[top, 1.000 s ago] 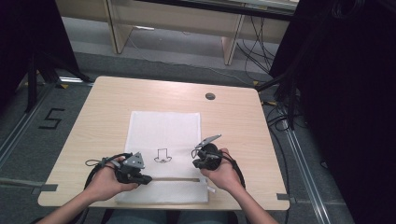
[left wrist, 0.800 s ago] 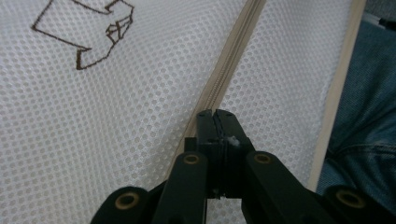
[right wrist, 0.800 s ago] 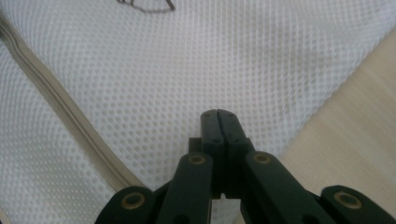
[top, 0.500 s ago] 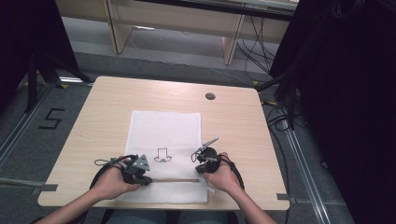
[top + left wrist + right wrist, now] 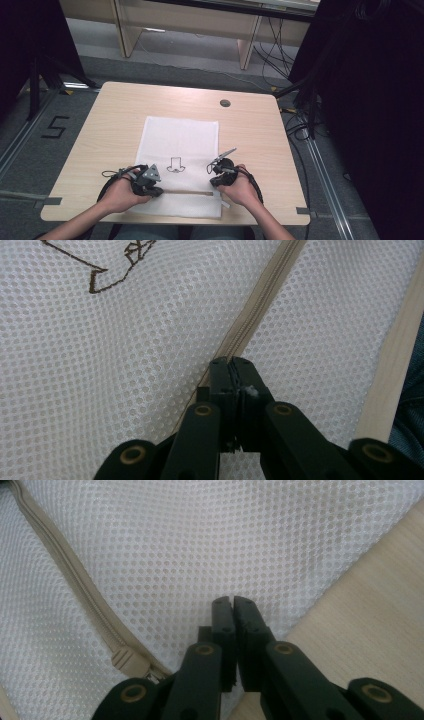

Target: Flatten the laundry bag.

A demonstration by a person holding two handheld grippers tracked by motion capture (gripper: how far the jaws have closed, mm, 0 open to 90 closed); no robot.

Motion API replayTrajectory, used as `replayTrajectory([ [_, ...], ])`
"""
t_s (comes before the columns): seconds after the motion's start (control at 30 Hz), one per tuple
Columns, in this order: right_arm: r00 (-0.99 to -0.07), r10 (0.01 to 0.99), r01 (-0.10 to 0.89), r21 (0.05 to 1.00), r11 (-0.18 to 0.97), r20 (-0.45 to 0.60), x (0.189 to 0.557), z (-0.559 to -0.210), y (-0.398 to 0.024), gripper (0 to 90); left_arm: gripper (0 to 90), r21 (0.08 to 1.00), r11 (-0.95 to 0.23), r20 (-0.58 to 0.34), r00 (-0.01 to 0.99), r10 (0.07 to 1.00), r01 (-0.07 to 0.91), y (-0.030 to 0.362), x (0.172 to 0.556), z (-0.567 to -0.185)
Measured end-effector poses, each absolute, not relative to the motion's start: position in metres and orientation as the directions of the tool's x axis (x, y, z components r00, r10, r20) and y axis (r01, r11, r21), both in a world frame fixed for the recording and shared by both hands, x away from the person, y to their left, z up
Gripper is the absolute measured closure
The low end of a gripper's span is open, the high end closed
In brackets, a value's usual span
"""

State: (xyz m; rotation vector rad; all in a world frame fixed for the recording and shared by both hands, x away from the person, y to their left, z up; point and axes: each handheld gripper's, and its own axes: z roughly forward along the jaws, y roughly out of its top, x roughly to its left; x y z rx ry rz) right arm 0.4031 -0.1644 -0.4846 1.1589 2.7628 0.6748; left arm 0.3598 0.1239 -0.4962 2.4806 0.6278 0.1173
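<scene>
A white mesh bag (image 5: 180, 160) lies flat in the lower middle of the high view, on the light wooden counter (image 5: 110, 115), its near edge close to the counter's front edge. A small dark outline drawing (image 5: 175, 164) sits near the bag's centre; what it shows is too small to tell there, and in the left gripper view it is cut off at the upper left (image 5: 107, 265). A beige zipper (image 5: 187, 192) runs across the bag's lower part between the two grippers.

The left gripper (image 5: 146, 181), at the lower left of the bag, is held in the person's left hand (image 5: 120, 192). In its own view the jaws are pressed together with almost no gap, their tips right over the zipper tape (image 5: 260, 310), which runs up toward the upper right. A white fleck sits at the tips; whether they pinch mesh or zipper cannot be made out.

The right gripper (image 5: 220, 172), at the bag's lower right, is held in the right hand (image 5: 239, 189). In its view the jaws (image 5: 233, 602) are nearly closed, a thin slit left between them, over mesh near the bag's edge, with bare counter at the right. Nothing can be seen between them. The zipper's slider (image 5: 129, 661) lies at the lower left, partly hidden behind the gripper.

A dark round hole (image 5: 225, 103) marks the counter's far right.
</scene>
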Motion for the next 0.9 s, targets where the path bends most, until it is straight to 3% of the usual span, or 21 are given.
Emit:
replayTrajectory([
  [0.53, -0.707, 0.7, 0.655, 0.464, 0.597, 0.097, 0.399, -0.483, -0.163, 75.8, 83.7, 0.557, -0.711, -0.067, 0.876, 0.478, 0.43, 0.128, 0.359, -0.496],
  [0.73, -0.68, 0.725, 0.671, 0.498, 0.55, 0.114, 0.396, -0.471, -0.171, 67.6, 78.7, 0.614, -0.669, -0.072, 0.874, 0.481, 0.419, 0.131, 0.359, -0.491],
  [0.9, -0.667, 0.738, 0.678, 0.494, 0.545, 0.102, 0.391, -0.466, -0.18, 69.1, 78.0, 0.672, -0.581, -0.118, 0.841, 0.528, 0.459, 0.128, 0.356, -0.491],
])
